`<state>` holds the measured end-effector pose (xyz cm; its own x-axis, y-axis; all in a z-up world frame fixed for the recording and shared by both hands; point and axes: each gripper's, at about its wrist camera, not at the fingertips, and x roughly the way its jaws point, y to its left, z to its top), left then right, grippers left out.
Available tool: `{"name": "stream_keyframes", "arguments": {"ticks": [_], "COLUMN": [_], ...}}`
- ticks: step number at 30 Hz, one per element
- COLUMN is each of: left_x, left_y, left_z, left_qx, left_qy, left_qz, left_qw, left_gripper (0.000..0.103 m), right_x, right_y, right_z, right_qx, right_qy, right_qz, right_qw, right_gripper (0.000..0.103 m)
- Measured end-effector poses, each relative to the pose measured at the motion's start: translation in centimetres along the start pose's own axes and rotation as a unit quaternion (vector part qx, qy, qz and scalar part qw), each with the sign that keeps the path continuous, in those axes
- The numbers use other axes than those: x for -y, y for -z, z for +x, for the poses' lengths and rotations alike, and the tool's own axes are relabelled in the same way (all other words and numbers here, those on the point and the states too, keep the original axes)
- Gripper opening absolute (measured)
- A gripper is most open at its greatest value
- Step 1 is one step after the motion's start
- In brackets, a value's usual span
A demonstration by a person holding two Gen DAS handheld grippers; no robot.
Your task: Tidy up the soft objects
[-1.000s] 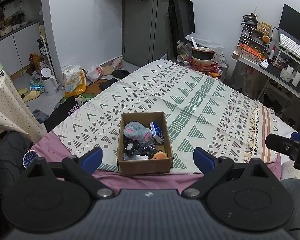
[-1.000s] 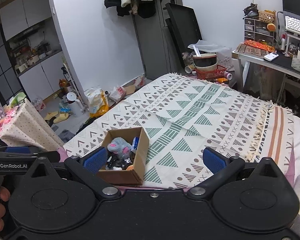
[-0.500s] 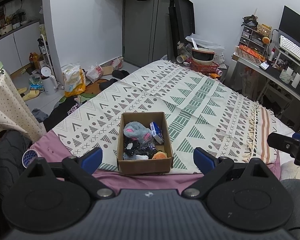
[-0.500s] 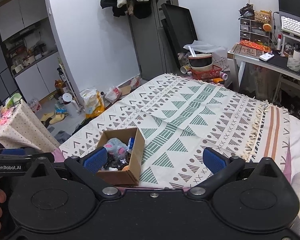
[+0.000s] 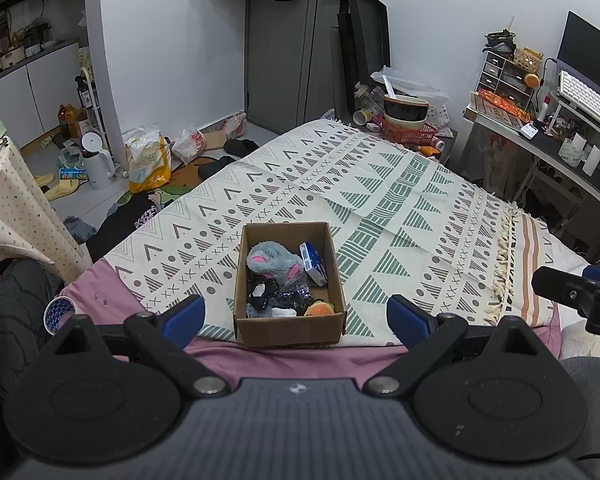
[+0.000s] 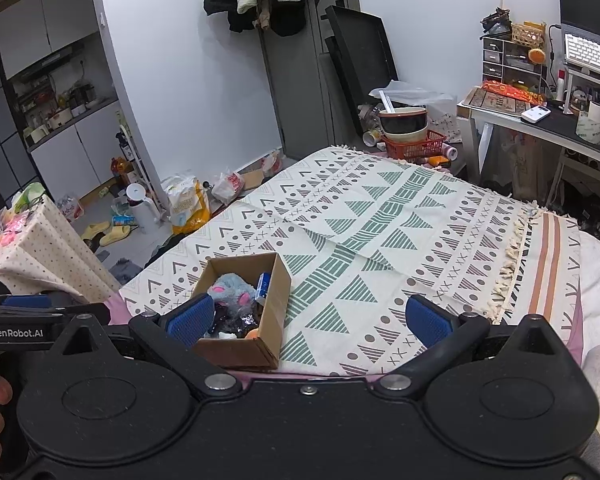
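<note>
A bed (image 5: 112, 300) under a patterned blanket (image 5: 380, 200) filled both views. A cardboard box (image 5: 290, 326) sat at the blanket's near edge, toward its left corner. Inside lay a grey plush mouse (image 5: 274, 262), a blue packet (image 5: 312, 262) against the right wall, and a small orange toy (image 5: 320, 309) in the near right corner. The left gripper (image 5: 296, 314) and right gripper (image 6: 306, 320) hovered before the near edge, fingers spread wide and empty.

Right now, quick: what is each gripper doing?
Left gripper: open, holding nothing, facing the brown cardboard box.
Right gripper: open, holding nothing.
</note>
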<state>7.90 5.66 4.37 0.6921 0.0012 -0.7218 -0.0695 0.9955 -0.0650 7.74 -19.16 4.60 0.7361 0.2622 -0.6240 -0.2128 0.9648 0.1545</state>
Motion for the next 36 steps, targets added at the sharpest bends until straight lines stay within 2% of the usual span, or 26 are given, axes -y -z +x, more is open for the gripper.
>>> {"name": "stream_keyframes", "arguments": {"ticks": [27,36], "left_x": [0.1,0.1], "left_y": [0.3,0.3], "left_z": [0.2,0.2], "left_qx": [-0.003,0.007], "left_qy": [0.005,0.005], "left_qz": [-0.005,-0.006], "left_qw": [1.0,0.9999], "left_gripper": [0.097,0.097], "right_x": [-0.2,-0.1], "right_y": [0.3,0.5], "right_z": [0.6,1.5], "right_qx": [-0.009,-0.018], "right_qy": [0.003,0.002], "right_qz": [0.002,0.007], "right_qw": [1.0,1.0], "right_gripper": [0.103,0.103]}}
